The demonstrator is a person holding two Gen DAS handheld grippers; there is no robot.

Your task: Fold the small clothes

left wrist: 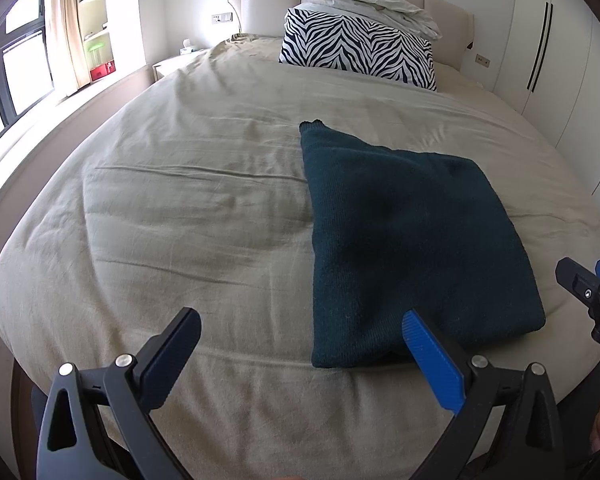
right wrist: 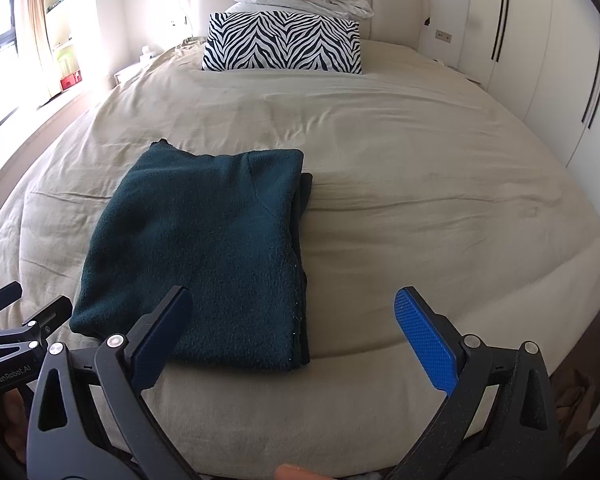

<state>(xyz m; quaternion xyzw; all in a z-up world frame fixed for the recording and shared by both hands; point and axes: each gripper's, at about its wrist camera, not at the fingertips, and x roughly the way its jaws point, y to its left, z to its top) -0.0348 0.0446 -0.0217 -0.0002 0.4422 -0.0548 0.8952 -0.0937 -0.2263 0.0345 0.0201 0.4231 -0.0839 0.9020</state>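
Note:
A dark teal knit sweater (left wrist: 404, 240) lies folded into a rough rectangle on the beige bedspread (left wrist: 180, 200); in the right wrist view the sweater (right wrist: 204, 248) sits left of centre. My left gripper (left wrist: 300, 334) is open and empty, above the near edge of the bed, its right pad near the sweater's near left corner. My right gripper (right wrist: 294, 310) is open and empty, above the sweater's near right corner. Each gripper shows at the edge of the other's view: the right one (left wrist: 592, 284), the left one (right wrist: 24, 304).
A zebra-print pillow (left wrist: 356, 48) with a bundled white duvet (left wrist: 372, 4) on it lies at the headboard. White wardrobe doors (right wrist: 540, 60) run along the right. A window with curtain and shelves (left wrist: 60, 48) is on the left.

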